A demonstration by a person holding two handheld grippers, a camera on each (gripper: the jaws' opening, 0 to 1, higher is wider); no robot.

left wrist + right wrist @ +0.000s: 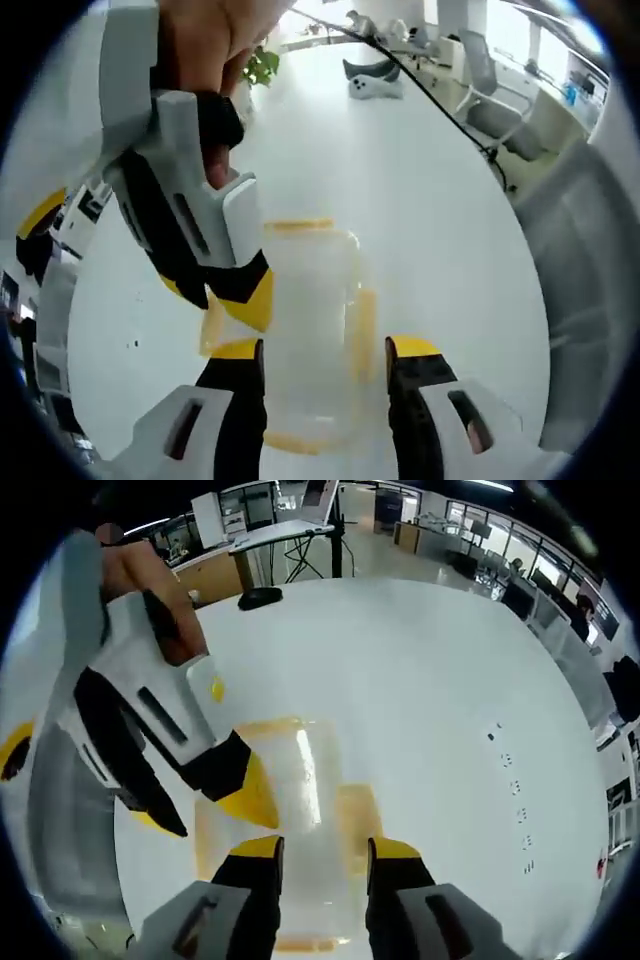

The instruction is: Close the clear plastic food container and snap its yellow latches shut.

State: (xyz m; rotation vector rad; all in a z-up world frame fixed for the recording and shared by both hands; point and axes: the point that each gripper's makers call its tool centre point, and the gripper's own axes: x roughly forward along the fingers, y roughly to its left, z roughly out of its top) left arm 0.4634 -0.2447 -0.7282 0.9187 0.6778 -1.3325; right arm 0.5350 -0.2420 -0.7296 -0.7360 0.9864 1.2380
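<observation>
With both the left gripper (325, 365) and the right gripper (322, 865) spread apart around the clear container (310, 330), the sound move — as a judgement — is to press each yellow latch (362, 335) squarely down against the white table (440, 220).

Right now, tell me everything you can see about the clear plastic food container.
The food container is a clear, rectangular plastic box with yellow latches along its sides, lying on the white table. Its lid looks to be on; whether the latches are snapped shut cannot be told. In each view that gripper's own fingers straddle its near end, while the other gripper reaches in from the left, its yellow tips at the container's left edge.
</observation>
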